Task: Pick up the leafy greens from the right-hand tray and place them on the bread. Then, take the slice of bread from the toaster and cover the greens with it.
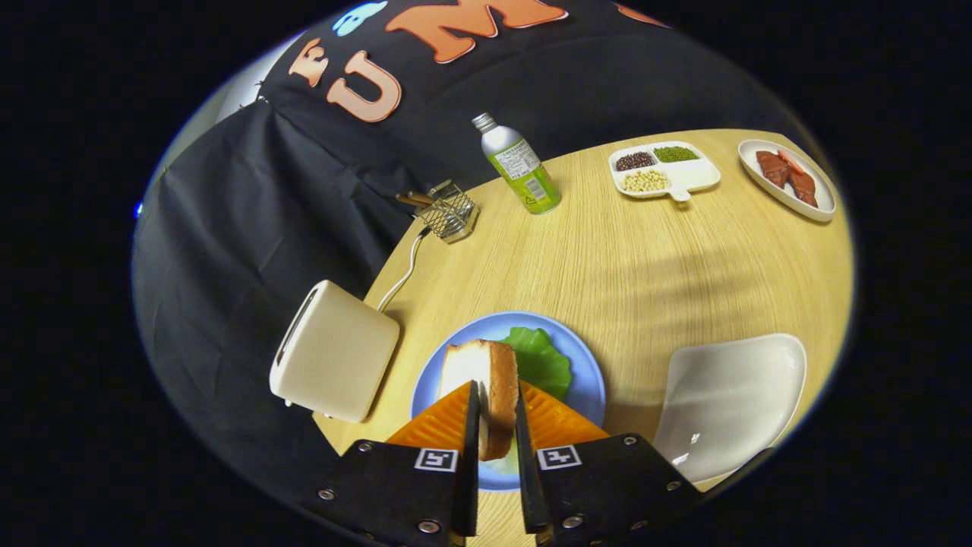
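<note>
Bread first: you've got the pale, golden-crusted slice of bread (pixel 486 387) pinched edge-up in the gripper (pixel 497 418), both fingers pressing its flat faces, so jaws narrow w/ the slice standing upright between them. It hangs over the round light-blue plate (pixel 585 372), and the crinkled, glossy green lettuce leaf (pixel 543 361) lies flat on that plate just beyond the fingers, on the slice's right. Whether a lower slice sits under the leaf, can't tell, your fingers and the held slice cover that spot. Smooth cream-coloured boxy toaster (pixel 334 349) w/ rounded corners stands left of the plate, near it, its white cord trailing back toward a small wire-mesh metal rack (pixel 448 213) at the table's far edge. Glossy white rounded-square tray (pixel 729 395) sits right of the plate. Table (pixel 645 266) is light wood-grain. Further back: metal bottle w/ green label (pixel 520 165), white divided dish of beans (pixel 664 171), white oval dish w/ reddish-brown pieces (pixel 790 181). Gripper points down and fwd over the plate's near side.
</note>
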Demonstrator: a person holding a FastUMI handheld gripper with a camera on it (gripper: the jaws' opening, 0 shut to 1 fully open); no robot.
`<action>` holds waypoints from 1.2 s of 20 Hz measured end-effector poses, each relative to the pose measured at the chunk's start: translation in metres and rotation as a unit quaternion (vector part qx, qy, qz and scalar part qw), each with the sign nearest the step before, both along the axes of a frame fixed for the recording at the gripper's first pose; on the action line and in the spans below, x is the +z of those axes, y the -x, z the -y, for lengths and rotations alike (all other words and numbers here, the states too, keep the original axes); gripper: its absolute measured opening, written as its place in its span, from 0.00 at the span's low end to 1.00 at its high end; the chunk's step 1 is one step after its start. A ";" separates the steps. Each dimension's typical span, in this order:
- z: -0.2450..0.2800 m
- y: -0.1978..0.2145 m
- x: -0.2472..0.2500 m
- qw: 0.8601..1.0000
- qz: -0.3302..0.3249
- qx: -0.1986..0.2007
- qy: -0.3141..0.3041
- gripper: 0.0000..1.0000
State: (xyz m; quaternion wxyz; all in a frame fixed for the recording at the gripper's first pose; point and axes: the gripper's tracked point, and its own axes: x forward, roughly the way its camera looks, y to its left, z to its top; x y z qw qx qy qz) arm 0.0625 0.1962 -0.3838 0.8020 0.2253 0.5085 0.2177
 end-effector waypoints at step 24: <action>0.153 -0.017 0.284 0.844 0.466 -0.168 0.207 0.93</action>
